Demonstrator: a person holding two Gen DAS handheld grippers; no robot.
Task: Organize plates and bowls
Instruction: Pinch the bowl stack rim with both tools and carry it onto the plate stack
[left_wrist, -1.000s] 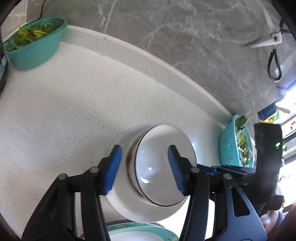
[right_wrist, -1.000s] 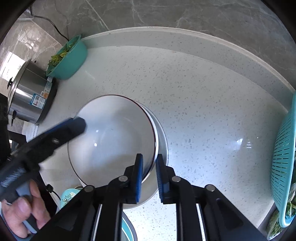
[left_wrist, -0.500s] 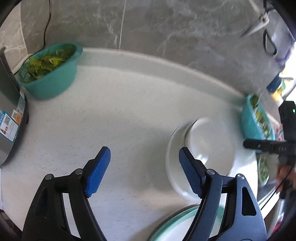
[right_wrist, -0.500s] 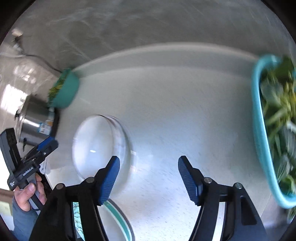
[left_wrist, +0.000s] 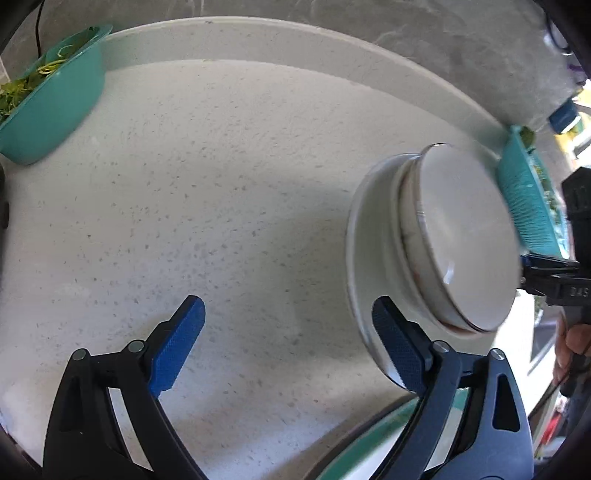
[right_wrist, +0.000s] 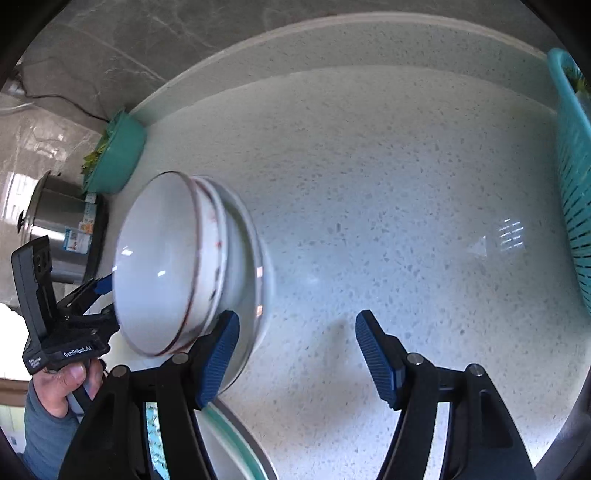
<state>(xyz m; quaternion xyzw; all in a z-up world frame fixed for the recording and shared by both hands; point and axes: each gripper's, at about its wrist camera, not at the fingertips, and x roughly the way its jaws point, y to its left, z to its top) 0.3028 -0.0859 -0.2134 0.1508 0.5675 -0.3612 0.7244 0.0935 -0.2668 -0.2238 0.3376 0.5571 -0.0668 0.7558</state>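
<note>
Mostly bare speckled white table w/ grey marble wall; teal bowl far corner, stacked bowls between tools. Left tool just widened, right tool agape; both empty.

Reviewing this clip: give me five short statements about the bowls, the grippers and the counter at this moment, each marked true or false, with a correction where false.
1. The white red-rimmed bowl sits nested in another white bowl on the speckled white countertop. True.
2. The right gripper is clamped on the bowl's rim. False: its jaws stand apart with nothing between them.
3. The left gripper holds a plate. False: it is open and empty, its jaws having just been opening.
4. A teal bowl of greens stands at the back of the counter. True.
5. The stainless steel pot lies on its side in the middle of the counter. False: it stands upright at the counter's edge.
</note>
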